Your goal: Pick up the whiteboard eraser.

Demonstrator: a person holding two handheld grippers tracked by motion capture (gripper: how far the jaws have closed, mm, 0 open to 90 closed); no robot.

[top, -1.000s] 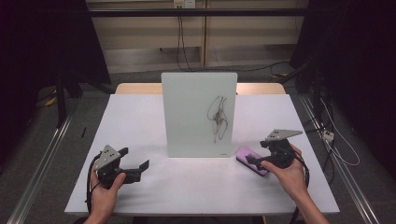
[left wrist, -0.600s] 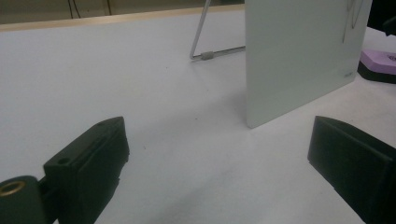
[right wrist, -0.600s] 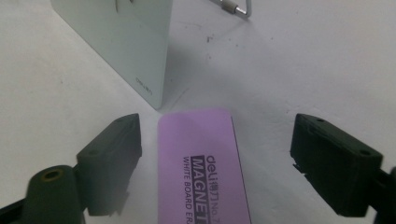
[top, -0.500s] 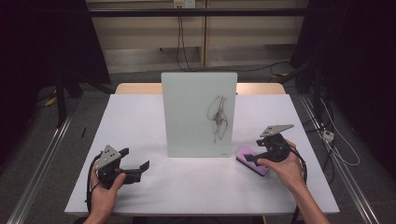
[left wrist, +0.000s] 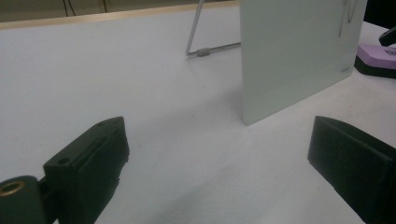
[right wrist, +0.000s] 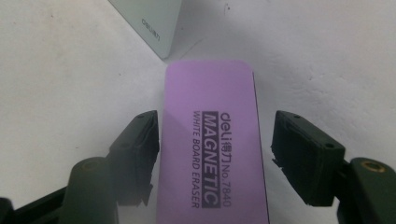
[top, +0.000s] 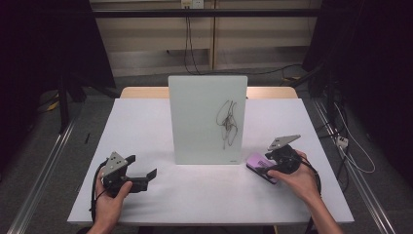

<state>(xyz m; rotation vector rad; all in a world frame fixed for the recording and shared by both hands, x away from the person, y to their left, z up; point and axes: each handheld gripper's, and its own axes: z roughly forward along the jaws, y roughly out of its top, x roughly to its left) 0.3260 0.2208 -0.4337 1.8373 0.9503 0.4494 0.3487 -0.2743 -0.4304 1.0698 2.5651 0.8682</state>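
Note:
A small whiteboard [top: 208, 119] stands upright mid-table, with a black scribble [top: 228, 122] on its right half. A purple magnetic eraser [top: 259, 165] lies flat on the table by the board's lower right corner. My right gripper [top: 265, 163] hangs over it, open, one jaw on each long side of the eraser [right wrist: 212, 149], not pressing it. My left gripper [top: 148, 175] rests open at the front left of the table with nothing between its jaws. In the left gripper view, the board [left wrist: 299, 51] stands ahead, with the eraser [left wrist: 378, 58] at the far right.
The white table [top: 146, 126] has bare surface left of the board. A wire stand [left wrist: 205, 46] props the board from behind. Cables trail on the floor at the right [top: 350, 146]. Metal rails run along both sides of the table.
My right gripper has moved left and down over the purple eraser and now straddles it. The left gripper has stayed put.

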